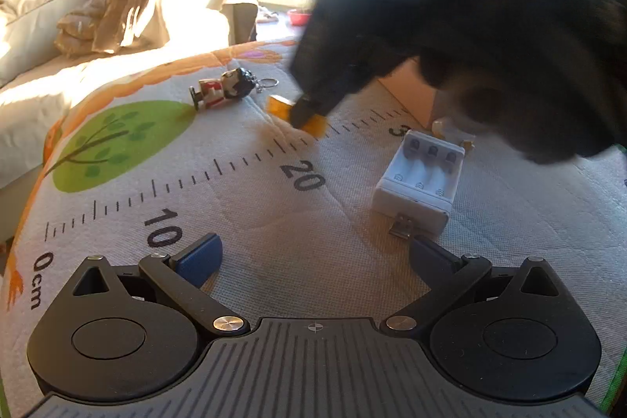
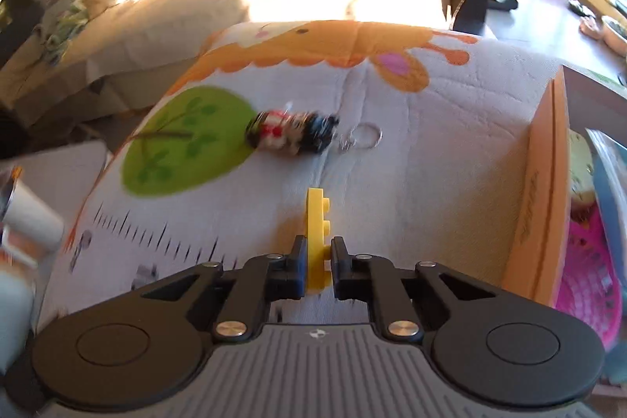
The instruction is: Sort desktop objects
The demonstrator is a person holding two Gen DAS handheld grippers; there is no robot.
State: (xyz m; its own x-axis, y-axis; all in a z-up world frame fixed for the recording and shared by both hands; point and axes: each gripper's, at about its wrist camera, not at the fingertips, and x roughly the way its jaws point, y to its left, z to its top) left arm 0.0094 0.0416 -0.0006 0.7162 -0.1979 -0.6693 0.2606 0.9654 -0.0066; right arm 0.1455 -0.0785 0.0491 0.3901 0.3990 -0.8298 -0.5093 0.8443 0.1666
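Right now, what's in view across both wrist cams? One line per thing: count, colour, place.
play mat: 1, white with ruler marks, green tree, orange animal print; covers the work surface
yellow brick: 1, yellow, studded plate, between the right gripper's pads, on edge over the mat
figure keychain: 1, red, white and black with a metal ring; lying on the mat by the tree print
battery charger: 1, white, slots empty; on the mat ahead of the left gripper
cardboard box: 1, orange-brown; right edge of the mat, pink item inside
sofa: 1, beige, with cushions; behind the mat
left gripper: 1, black, jaws wide, nothing between them
right gripper: 1, black, closed on the brick
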